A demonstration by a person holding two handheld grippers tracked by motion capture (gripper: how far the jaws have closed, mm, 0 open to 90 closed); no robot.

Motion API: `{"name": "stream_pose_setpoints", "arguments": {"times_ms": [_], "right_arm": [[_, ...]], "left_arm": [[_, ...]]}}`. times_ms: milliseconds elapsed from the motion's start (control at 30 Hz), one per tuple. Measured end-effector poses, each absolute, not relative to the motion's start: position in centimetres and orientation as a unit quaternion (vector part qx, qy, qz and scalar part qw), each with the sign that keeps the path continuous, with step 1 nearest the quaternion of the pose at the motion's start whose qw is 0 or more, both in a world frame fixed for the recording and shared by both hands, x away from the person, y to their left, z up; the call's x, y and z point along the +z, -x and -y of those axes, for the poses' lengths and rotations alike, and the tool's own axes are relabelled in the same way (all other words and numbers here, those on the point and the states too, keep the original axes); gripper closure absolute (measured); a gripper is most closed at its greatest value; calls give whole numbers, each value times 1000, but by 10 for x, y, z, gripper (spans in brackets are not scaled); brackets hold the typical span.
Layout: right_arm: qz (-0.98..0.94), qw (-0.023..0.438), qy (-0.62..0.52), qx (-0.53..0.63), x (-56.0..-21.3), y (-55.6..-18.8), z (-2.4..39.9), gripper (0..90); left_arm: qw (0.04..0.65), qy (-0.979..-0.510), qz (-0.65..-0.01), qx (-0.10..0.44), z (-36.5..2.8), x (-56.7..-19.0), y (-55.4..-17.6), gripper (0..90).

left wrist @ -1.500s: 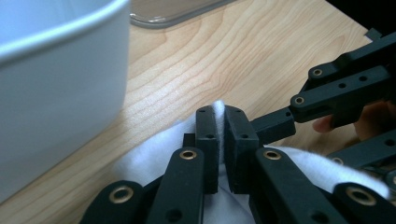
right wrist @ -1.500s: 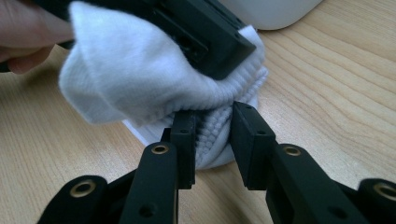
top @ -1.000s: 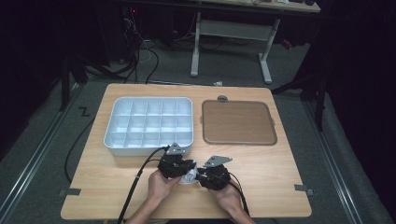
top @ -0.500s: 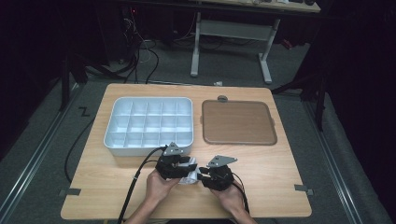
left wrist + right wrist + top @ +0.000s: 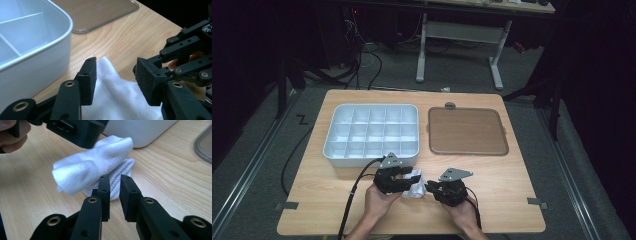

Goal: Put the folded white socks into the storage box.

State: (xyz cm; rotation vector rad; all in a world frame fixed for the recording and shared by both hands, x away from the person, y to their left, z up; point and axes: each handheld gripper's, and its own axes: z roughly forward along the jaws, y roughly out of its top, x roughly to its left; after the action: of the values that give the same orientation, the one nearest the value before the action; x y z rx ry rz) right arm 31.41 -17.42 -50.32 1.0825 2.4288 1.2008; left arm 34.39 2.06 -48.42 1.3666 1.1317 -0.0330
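My left gripper [image 5: 116, 80] has just opened around the white sock [image 5: 95, 167]; my right gripper [image 5: 115, 192], closing empty beside the sock, could miss its cuff.

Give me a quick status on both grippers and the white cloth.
Left gripper open over the white cloth, jaws just widened. Right gripper narrowed, a slim gap left, beside the cloth, not gripping. Cloth bunched on the table; nothing in the way.
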Motion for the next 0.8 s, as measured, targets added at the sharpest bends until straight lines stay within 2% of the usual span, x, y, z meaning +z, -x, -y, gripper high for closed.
{"name": "stream_pose_setpoints", "arguments": {"times_ms": [267, 533, 800], "right_arm": [[-823, 116, -360, 423, -487, -310, 176, 803], [-828, 114, -337, 434, -472, -313, 158, 802], [-840, 107, -331, 417, -478, -321, 141, 801]], "left_arm": [[617, -595, -515, 3, -38, -495, -338, 532], [602, -614, -510, 15, -32, -507, -334, 514], [596, -622, -507, 26, -26, -512, -334, 514]]}}
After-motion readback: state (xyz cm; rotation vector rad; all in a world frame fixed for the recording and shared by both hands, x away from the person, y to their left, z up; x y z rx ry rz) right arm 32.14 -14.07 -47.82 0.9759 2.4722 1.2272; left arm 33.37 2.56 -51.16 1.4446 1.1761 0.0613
